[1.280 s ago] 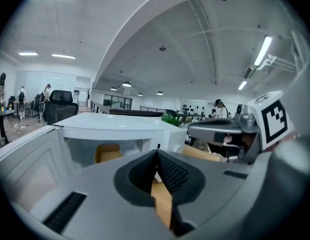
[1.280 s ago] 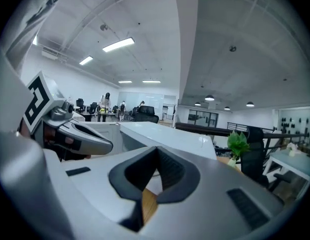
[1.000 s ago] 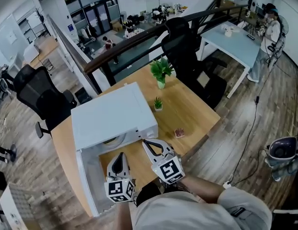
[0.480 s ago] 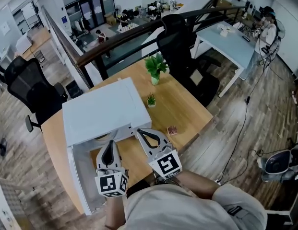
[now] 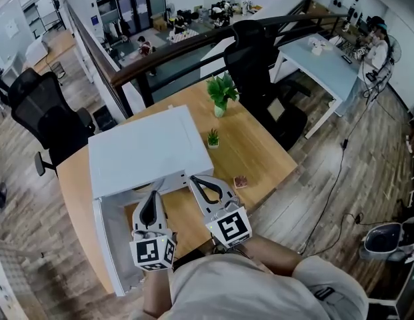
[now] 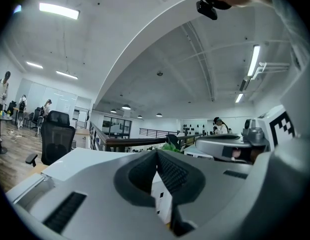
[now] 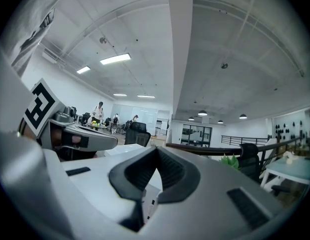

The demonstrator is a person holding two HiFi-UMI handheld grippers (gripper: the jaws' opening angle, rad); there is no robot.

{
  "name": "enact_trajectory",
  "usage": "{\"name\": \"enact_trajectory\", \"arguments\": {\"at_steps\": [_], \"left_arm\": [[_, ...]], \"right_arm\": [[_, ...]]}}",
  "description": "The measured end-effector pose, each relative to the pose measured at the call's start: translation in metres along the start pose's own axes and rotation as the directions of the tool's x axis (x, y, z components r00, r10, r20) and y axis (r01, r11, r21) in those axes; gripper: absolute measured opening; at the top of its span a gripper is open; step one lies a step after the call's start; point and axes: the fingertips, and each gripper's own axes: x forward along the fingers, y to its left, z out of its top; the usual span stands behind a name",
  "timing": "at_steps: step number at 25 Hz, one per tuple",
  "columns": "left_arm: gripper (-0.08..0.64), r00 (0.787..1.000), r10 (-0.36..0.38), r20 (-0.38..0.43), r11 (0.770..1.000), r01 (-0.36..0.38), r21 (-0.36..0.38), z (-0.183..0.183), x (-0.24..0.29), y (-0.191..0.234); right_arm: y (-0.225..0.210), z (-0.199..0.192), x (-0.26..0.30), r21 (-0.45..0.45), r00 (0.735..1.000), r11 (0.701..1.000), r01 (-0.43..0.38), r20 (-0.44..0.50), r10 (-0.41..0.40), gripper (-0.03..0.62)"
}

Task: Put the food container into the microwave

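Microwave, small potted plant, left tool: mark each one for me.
microwave [image 5: 150, 153], head view, middle of its white top panel.
small potted plant [image 5: 212, 137], head view, its green leaves.
left tool [image 5: 153, 197], head view, the tip where its two jaws meet.

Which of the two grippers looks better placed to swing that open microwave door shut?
Probably the left. The left gripper hovers right beside the open door of the microwave; the right gripper is across the opening, farther from it.
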Motion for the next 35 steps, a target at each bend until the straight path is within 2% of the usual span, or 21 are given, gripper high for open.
{"name": "enact_trajectory", "arguments": {"at_steps": [4,8,12,17,22,26,32,35], "left_arm": [[0.012,1.0,-0.002,-0.002,1.0,0.002,0.002,0.0,-0.002,0.0],[0.012,1.0,-0.003,-0.003,1.0,0.003,0.003,0.0,-0.005,-0.002],[0.012,1.0,0.002,-0.006,1.0,-0.002,0.007,-0.002,-0.008,-0.001],[0.012,1.0,0.006,-0.013,1.0,-0.006,0.007,-0.003,-0.014,-0.002],[0.012,1.0,0.004,-0.016,1.0,-0.004,0.009,-0.005,-0.019,-0.005],[0.012,1.0,-0.002,-0.017,1.0,0.002,0.01,-0.004,-0.02,-0.008],[0.012,1.0,-0.002,-0.016,1.0,0.002,0.01,-0.006,-0.022,-0.011],[0.012,1.0,-0.001,-0.015,1.0,0.001,0.011,-0.007,-0.022,-0.013]], "right_arm": [[0.001,0.002,-0.001,-0.03,1.0,1.0,-0.006,-0.023,0.006,0.003],[0.004,-0.001,-0.001,-0.001,1.0,1.0,-0.008,-0.02,0.008,0.003],[0.01,0.0,-0.003,-0.033,0.998,0.999,-0.031,-0.052,0.029,0.003],[0.01,-0.004,-0.007,0.019,1.0,1.0,-0.01,-0.023,0.011,0.003],[0.009,-0.005,-0.011,0.009,0.999,1.0,-0.011,-0.042,0.012,0.003],[0.01,-0.008,-0.013,0.037,1.0,0.999,-0.002,-0.026,0.003,0.003],[0.007,-0.007,-0.017,0.027,1.0,1.0,0.001,-0.025,-0.001,0.003],[0.006,-0.004,-0.02,-0.014,0.999,1.0,-0.008,-0.048,0.007,0.003]]}}
